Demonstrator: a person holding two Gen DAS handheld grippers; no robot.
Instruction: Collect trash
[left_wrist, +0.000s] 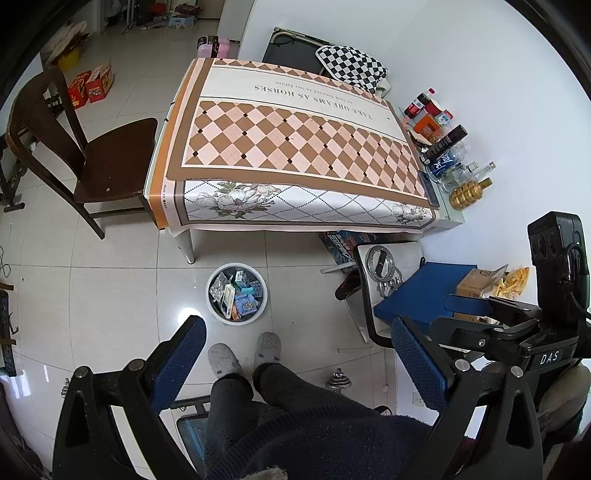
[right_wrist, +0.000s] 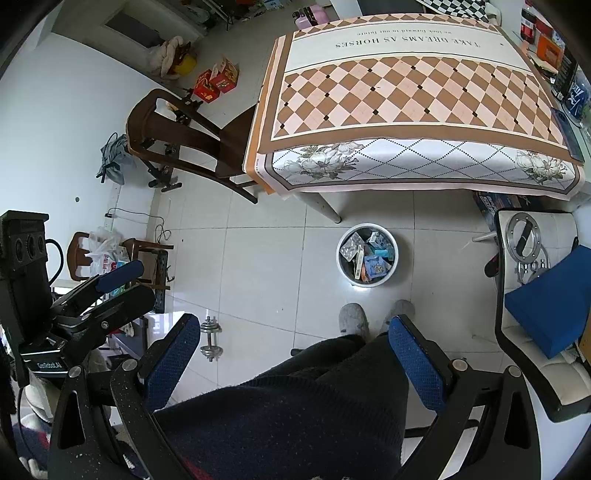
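A round white bin (left_wrist: 237, 293) stands upright on the floor, holding packets (right_wrist: 369, 254).

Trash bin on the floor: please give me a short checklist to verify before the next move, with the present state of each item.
1. Left gripper empty, jaws wide apart: ok.
2. Right gripper empty, jaws wide apart: ok.
3. Trash bin upright on the floor tiles, in front of the slippers: ok.
4. Bin has space left: cannot tell; packets and small boxes already cover what shows of its inside.
5. Table top free of loose trash: ok on the cloth; bottles and boxes stand along its wall side.
6. Next trash piece chosen: not ok, none is between either gripper's fingers.
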